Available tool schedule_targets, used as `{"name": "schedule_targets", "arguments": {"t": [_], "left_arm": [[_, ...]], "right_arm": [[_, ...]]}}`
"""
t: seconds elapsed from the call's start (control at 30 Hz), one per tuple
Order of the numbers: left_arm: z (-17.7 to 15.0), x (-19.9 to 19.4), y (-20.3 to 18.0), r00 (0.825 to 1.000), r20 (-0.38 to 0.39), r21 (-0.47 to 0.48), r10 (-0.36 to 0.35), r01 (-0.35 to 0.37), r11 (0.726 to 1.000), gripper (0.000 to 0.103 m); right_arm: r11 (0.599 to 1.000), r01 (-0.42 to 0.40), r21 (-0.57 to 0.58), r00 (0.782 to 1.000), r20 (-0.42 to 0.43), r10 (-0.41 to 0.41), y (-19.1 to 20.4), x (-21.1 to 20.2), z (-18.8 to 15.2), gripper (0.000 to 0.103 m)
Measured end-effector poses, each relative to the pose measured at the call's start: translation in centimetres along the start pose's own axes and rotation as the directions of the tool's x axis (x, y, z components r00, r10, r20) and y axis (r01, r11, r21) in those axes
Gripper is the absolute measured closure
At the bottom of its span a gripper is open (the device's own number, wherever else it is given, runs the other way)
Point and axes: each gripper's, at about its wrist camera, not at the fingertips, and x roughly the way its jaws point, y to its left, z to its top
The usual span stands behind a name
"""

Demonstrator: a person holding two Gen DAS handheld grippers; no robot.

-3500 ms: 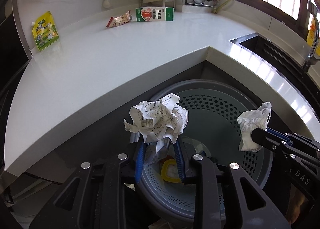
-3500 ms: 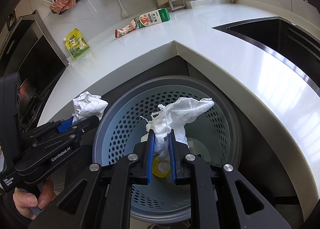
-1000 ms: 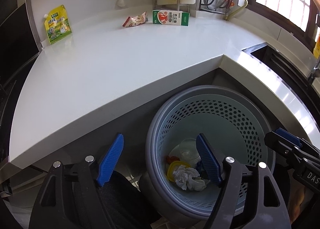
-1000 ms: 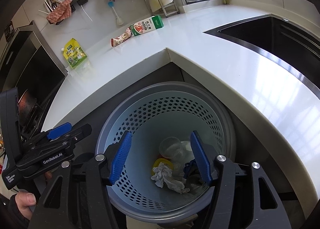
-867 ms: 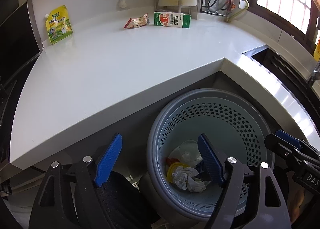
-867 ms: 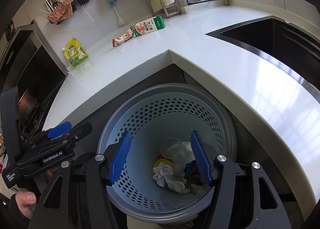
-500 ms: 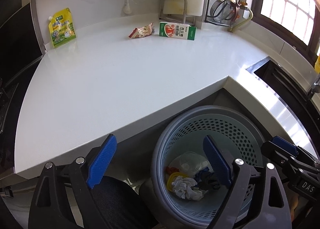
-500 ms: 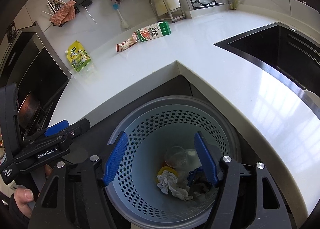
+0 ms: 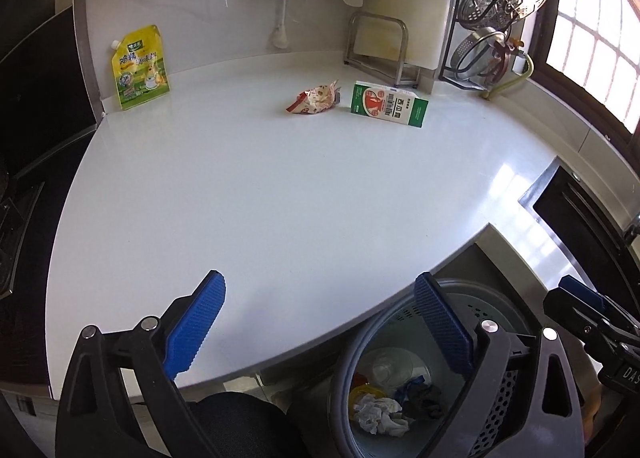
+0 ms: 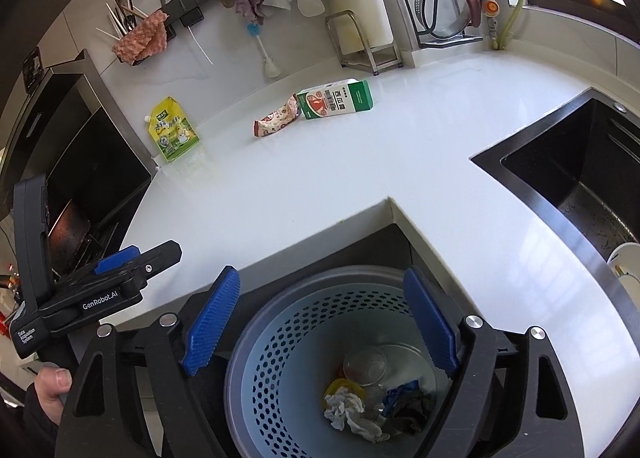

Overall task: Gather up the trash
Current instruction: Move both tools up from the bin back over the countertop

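Note:
A grey perforated trash basket (image 10: 280, 342) stands below the counter corner; it also shows in the left wrist view (image 9: 500, 390). Crumpled white paper (image 10: 350, 410) (image 9: 378, 412) and other trash lie in its bottom. On the white counter (image 9: 280, 186) lie a crumpled snack wrapper (image 9: 314, 100) (image 10: 277, 119), a green and white carton (image 9: 389, 104) (image 10: 336, 100) and a yellow pouch (image 9: 139, 68) (image 10: 173, 134) by the wall. My left gripper (image 9: 320, 332) is open and empty over the counter's front edge. My right gripper (image 10: 322, 324) is open and empty above the basket.
A black sink (image 10: 580, 178) is set into the counter at the right. A metal rack (image 9: 378, 44) and a dish rack (image 9: 492, 18) stand at the back wall. A stove (image 10: 72, 162) is at the left.
Both grippers let go of their crumpled paper into the basket, opened wide, then rose and tilted toward the counter. The wrapper and carton look nearer.

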Motion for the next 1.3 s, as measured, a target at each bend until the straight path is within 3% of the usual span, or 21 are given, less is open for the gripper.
{"name": "schedule_targets", "arguments": {"t": [0.53, 1.3], "left_arm": [[7.5, 5.0, 2.9, 0.996, 0.057, -0.017, 0.067, -0.067, 0.998, 0.007], [14.4, 13.3, 4.2, 0.992, 0.069, -0.031, 0.101, -0.099, 0.995, 0.007]], "right_arm": [[0.995, 0.032, -0.089, 0.999, 0.007, -0.031, -0.5, 5.9, 8.2, 0.021], [0.975, 0.049, -0.217, 0.999, 0.012, -0.047, -1.0, 16.8, 18.6, 0.021]]}}
